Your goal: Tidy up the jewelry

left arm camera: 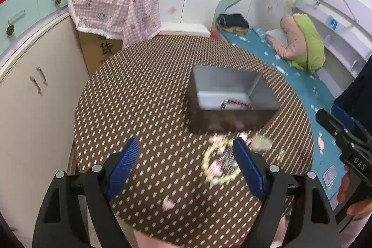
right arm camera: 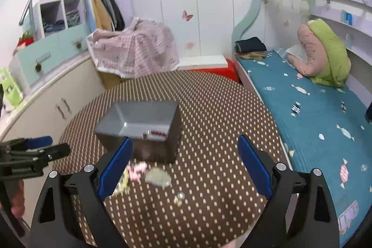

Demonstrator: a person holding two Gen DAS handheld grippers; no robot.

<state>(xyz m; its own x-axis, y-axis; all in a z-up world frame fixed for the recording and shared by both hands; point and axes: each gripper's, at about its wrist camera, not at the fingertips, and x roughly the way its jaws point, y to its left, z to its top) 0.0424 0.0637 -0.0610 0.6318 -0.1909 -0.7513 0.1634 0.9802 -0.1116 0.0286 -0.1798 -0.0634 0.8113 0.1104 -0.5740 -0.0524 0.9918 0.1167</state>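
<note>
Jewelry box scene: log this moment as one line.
left tool: open, empty | right tool: open, empty | grey box: red bracelet inside | bead bracelet: on table

My right gripper (right arm camera: 184, 164) hangs over the near part of the desk (right arm camera: 209, 108), its blue fingers (right arm camera: 253, 166) spread wide with nothing between them. Toward the desk's middle sits a grey box (right arm camera: 139, 124) with a red bracelet (right arm camera: 159, 133) inside. Just in front of the box lie blurred pink and cream beads (right arm camera: 134, 172), a pale flat piece (right arm camera: 158, 177) and a small clear bead (right arm camera: 180, 196). My left gripper (right arm camera: 34, 150) shows at the left edge.
</note>
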